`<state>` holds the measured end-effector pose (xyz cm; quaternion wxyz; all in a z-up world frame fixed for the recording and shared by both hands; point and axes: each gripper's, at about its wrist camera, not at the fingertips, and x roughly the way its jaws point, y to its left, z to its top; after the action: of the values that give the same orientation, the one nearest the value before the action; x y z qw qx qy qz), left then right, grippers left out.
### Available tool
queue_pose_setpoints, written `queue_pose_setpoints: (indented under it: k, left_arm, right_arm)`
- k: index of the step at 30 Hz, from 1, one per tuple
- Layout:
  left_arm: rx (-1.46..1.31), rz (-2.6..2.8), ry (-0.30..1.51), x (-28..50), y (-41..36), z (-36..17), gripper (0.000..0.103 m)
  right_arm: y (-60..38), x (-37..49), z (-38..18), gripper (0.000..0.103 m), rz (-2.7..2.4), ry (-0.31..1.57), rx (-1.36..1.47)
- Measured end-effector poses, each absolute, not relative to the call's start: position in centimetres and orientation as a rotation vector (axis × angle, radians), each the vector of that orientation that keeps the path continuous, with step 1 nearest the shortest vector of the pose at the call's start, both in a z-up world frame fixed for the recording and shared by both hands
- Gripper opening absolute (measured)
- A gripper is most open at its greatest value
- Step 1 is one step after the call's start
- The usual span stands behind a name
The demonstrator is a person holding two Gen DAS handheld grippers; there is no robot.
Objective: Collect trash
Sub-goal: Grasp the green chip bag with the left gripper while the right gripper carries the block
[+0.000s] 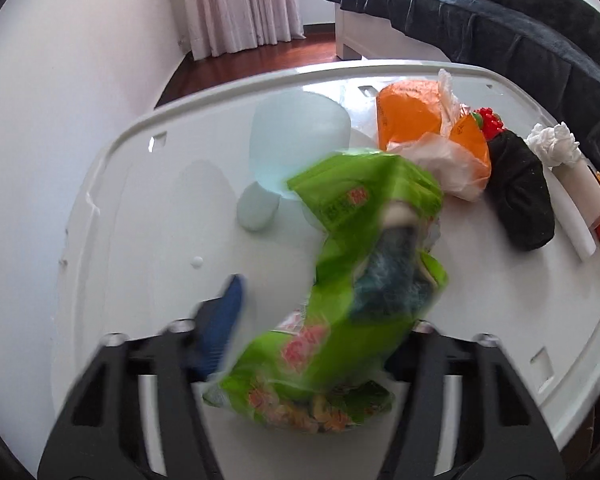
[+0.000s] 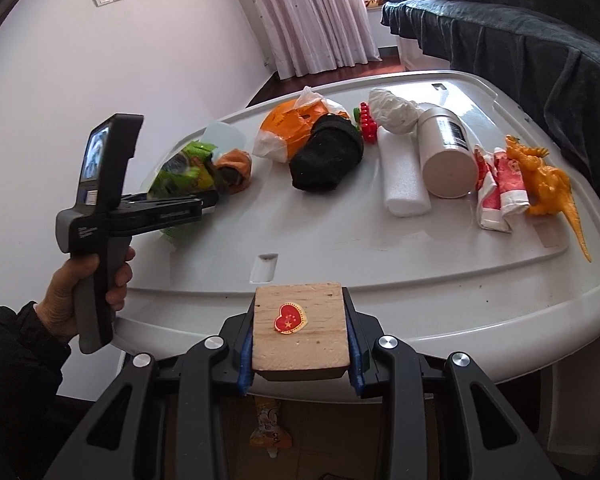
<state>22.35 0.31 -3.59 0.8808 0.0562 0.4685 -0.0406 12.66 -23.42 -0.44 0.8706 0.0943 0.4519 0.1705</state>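
Left wrist view: the left gripper (image 1: 312, 320) is tilting down over the white surface (image 1: 140, 220), its jaws pinching a crumpled green snack wrapper (image 1: 340, 280), blurred. Beyond it are lying a pale blue cup (image 1: 296, 140), an orange bag (image 1: 420, 120) and a black sock (image 1: 520, 192); curtains (image 1: 240, 4) and a dark-covered bed (image 1: 500, 20) are standing behind.

Right wrist view: the right gripper (image 2: 300, 344) is pointing down at the near rim, jaws clamping a wooden block (image 2: 300, 328) with a heart sticker (image 2: 290, 318). A hand (image 2: 80, 292) is gripping the left tool's handle.
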Motion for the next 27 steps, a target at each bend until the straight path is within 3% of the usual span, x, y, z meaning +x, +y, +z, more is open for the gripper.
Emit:
queue_pose_setpoints:
  k: [1,5,18,27]
  left_arm:
    - [0.102,-0.073,0.961,22.1,0.3,-3.4,0.034]
    - [0.113,-0.017,0.914,20.6,-0.5,-2.8,0.03]
    - [-0.004,0.123,0.916,9.2,-3.5,2.9,0.03]
    - [-0.103,0.189,0.959,-0.3,-4.4,1.5,0.03]
  right_arm:
    - [-23.2,12.7,-0.4,0.035,0.357,0.944,0.192]
    - [-23.0,12.6,-0.2,0.035,0.357,0.934,0.189]
    - [-23.7,9.6,3.2,0.035,0.382,0.845,0.177]
    - [-23.6,4.0,3.8,0.035,0.374,0.824,0.109]
